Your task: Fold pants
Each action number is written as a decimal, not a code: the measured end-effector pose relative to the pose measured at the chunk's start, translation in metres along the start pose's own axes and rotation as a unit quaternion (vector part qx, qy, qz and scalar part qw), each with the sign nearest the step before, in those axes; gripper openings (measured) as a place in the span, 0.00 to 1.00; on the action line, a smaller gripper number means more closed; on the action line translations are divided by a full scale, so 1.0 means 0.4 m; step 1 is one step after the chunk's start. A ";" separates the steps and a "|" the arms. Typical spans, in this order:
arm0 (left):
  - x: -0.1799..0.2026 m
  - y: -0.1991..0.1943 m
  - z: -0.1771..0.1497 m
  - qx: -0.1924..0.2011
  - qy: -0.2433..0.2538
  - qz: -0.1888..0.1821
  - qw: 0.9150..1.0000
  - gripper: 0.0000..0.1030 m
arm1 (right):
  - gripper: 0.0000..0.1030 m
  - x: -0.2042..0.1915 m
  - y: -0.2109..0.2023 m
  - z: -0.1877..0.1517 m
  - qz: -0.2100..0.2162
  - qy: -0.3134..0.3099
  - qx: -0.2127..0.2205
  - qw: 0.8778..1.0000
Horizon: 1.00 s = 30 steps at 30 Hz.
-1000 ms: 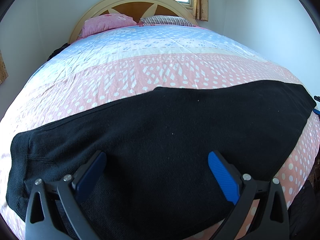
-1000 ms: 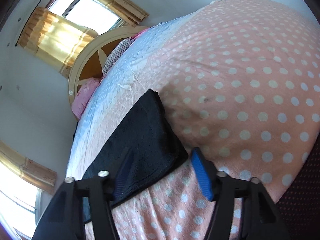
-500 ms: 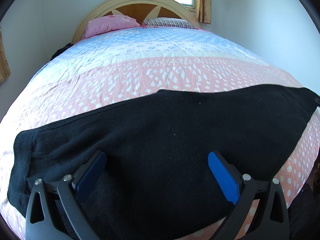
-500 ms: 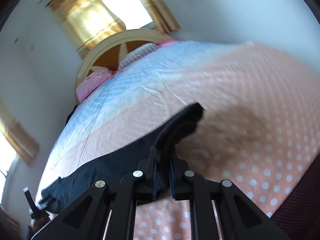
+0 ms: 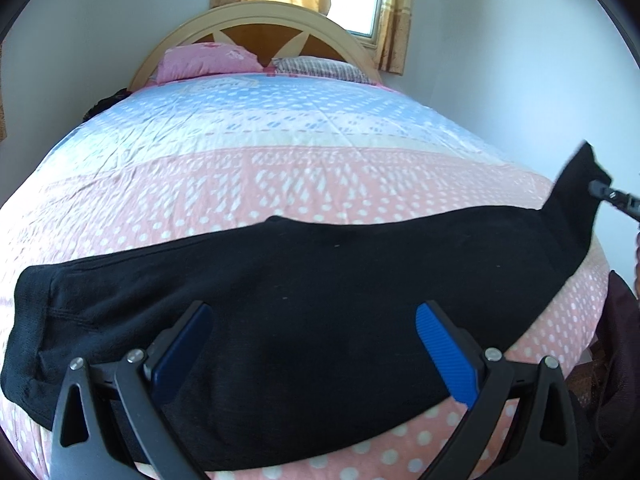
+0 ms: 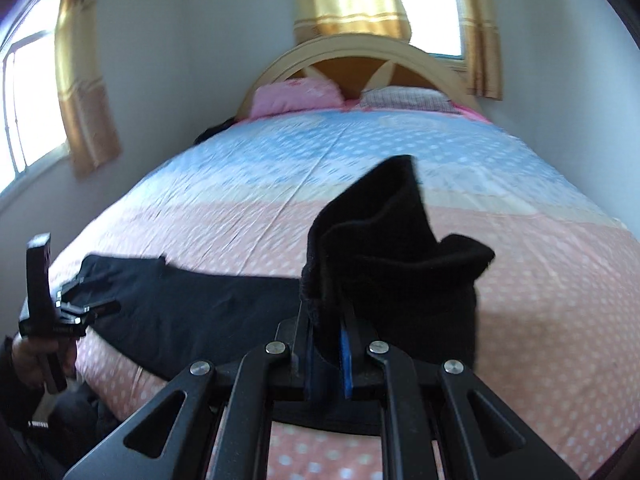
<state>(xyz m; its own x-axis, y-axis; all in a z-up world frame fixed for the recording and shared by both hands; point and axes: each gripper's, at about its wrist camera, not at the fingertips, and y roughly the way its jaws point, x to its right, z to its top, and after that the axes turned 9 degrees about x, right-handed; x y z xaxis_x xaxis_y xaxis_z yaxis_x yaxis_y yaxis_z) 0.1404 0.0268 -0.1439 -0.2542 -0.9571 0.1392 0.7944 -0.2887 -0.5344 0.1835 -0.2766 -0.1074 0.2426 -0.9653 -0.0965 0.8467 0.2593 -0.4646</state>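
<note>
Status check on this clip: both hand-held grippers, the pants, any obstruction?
Right hand-held gripper shut on pants leg end, lifted off bed. Left hand-held gripper open above the pants, holding nothing. Nothing in the way.

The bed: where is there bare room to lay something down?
The bedspread is bare from the black pants up to the pink pillow and striped pillow. The near edge is crowded: pants stretch across it, the right gripper lifts one end, and the left gripper hovers open above them.

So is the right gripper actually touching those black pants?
Touching. The right wrist view shows the right gripper with jaws shut on the black pants, lifting that end.
</note>
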 end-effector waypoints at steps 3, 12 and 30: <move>0.015 0.005 0.001 -0.005 0.006 -0.007 1.000 1.00 | 0.10 -0.070 0.079 -0.051 0.009 -0.026 -0.038 0.999; 0.090 0.041 0.017 -0.030 0.034 -0.044 0.998 1.00 | 0.38 -0.115 0.091 -0.147 0.085 -0.084 -0.085 0.989; 0.458 0.229 0.093 -0.097 0.072 -0.157 0.980 0.81 | 0.47 0.180 -0.044 -0.115 -0.005 0.132 0.072 0.989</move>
<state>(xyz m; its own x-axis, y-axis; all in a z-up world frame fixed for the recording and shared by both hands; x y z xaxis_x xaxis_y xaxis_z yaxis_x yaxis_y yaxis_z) 0.1872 -0.1759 -0.1362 -0.5553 -0.8044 0.2112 0.5487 -0.5452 -0.6338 0.1643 -0.3522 -0.1467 0.1181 -0.9371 -0.3283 0.9118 0.2333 -0.3380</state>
